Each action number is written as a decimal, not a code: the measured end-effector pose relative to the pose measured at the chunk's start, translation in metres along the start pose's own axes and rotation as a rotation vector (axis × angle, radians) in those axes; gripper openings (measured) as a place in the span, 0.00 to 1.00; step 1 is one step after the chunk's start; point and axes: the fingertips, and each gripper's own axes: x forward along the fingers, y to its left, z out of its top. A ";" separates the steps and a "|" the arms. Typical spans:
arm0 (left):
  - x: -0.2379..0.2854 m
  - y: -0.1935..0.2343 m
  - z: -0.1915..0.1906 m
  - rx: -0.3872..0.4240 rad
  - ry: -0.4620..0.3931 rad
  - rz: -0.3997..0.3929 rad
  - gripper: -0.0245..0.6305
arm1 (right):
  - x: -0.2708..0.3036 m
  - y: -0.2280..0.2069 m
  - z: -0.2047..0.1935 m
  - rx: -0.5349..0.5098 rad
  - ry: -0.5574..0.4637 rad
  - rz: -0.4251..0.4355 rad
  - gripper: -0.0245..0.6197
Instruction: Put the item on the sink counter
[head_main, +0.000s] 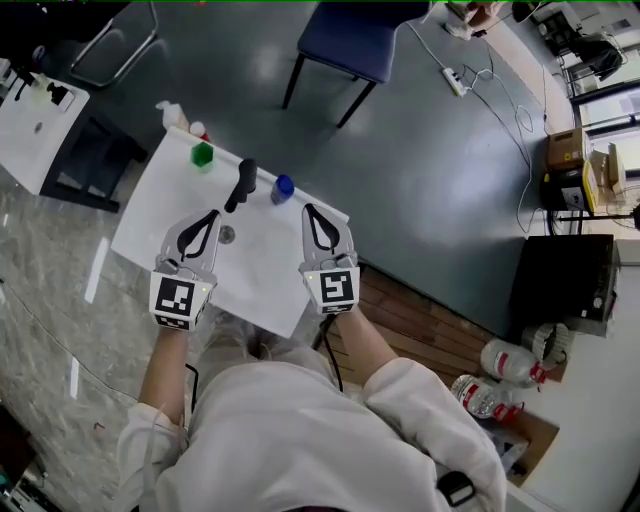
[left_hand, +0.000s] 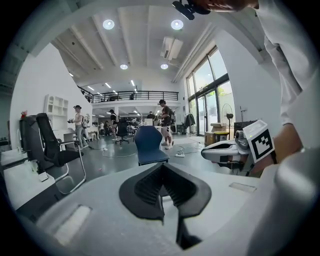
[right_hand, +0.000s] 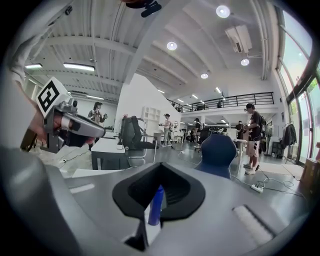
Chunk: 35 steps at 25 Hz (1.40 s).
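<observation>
Blue bottle: stands upright near the far edge of the white counter, centre of the head view, just right of the black tap. Probably the item meant; if so, it is on the counter already.

Small and round-bodied, looks like hard plastic. Judged light, stiff, smooth enough to slip, easy to tip. Best taken across the body at mid-height with the pads square, not up at the top.

Right gripper: just below-right of the bottle, not touching it. Jaws together, nothing between them. In the right gripper view the bottle shows through the slit, beyond the tips.

Left gripper: over the counter beside the drain, jaws likewise together, empty.

Green block: upper left of the tap, well apart from both grippers
</observation>
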 end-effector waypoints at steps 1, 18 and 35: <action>-0.003 0.000 0.004 0.002 -0.008 0.003 0.04 | -0.005 -0.001 0.004 0.004 0.002 -0.005 0.04; -0.057 -0.027 0.049 0.020 -0.098 0.031 0.04 | -0.088 0.011 0.050 0.002 -0.013 -0.051 0.04; -0.087 -0.037 0.064 0.042 -0.139 0.045 0.04 | -0.102 0.014 0.075 0.008 -0.047 -0.065 0.04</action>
